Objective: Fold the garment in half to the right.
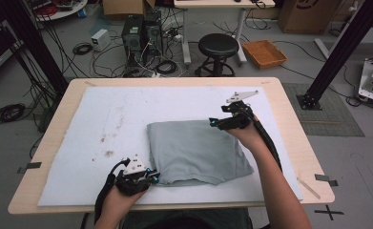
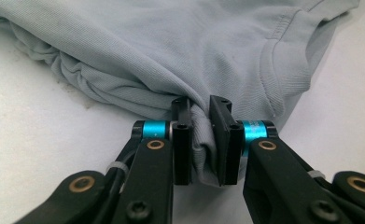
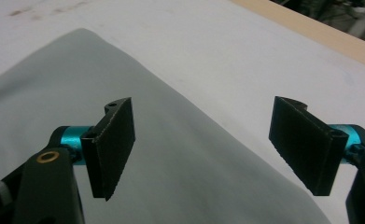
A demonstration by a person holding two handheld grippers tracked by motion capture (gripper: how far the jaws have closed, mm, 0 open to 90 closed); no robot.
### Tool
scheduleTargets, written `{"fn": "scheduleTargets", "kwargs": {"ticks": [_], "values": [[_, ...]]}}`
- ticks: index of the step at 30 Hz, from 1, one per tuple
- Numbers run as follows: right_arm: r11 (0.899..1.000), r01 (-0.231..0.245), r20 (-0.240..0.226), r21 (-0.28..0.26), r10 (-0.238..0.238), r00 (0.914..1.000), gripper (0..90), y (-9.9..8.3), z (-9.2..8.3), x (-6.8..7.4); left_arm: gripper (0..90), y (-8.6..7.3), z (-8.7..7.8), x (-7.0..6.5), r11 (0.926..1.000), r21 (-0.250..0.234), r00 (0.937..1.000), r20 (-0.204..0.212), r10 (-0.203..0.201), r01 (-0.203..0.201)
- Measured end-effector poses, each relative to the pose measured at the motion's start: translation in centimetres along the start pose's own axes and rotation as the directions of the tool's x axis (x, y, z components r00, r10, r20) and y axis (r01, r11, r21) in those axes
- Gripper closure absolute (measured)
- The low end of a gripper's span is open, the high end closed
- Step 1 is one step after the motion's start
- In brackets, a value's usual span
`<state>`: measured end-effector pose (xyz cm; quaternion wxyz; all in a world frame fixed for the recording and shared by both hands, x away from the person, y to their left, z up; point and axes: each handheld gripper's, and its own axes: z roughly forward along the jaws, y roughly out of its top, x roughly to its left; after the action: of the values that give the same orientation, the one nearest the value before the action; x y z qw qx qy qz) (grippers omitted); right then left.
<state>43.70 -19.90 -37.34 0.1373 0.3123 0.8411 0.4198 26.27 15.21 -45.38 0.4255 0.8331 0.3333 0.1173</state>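
Note:
A folded grey T-shirt (image 1: 196,150) lies on the white mat (image 1: 108,119) in the middle of the table. My left gripper (image 1: 151,177) is at the shirt's near left corner, shut on a bunch of the fabric (image 2: 201,140) that stands pinched between its jaws. Its collar seam (image 2: 276,56) shows to the right in the left gripper view. My right gripper (image 1: 213,122) hovers over the shirt's far right corner with its jaws wide open and nothing between them; below it the shirt's smooth edge (image 3: 180,154) runs across the mat.
The mat has brown stains (image 1: 108,153) left of the shirt. The wooden table edge (image 1: 296,138) frames the mat. Beyond the table stand a black stool (image 1: 217,47), computer towers (image 1: 141,31) with cables, and an orange basket (image 1: 264,52).

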Motion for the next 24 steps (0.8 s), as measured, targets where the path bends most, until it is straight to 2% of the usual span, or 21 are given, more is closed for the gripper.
{"fn": "scheduleTargets", "kwargs": {"ticks": [5, 12, 20, 24], "values": [[0.997, 0.066, -0.052, 0.042, -0.063, 0.9966, 22.9, 1.7, 2.6, 1.1, 79.5, 0.0, 0.0, 0.0, 1.0, 0.0, 1.0, -0.001, 0.0, 0.0], [0.994, 0.091, -0.099, 0.06, -0.085, 0.9914, 22.7, 3.2, 5.2, 2.4, 79.8, 0.0, 0.0, 0.0, 1.0, 0.0, 1.0, -0.001, 0.0, 0.0], [0.989, 0.12, -0.128, 0.081, -0.109, 0.9857, 22.1, 5.1, 8.0, 4.0, 80.0, 0.0, 0.0, 0.0, 1.0, -0.001, 1.0, -0.004, 0.003, -0.003], [0.986, 0.13, -0.149, 0.108, -0.113, 0.9824, 22.0, 5.8, 9.7, 4.9, 80.0, 0.0, 0.0, 0.0, 1.0, -0.001, 1.0, 0.001, -0.002, 0.002]]}}
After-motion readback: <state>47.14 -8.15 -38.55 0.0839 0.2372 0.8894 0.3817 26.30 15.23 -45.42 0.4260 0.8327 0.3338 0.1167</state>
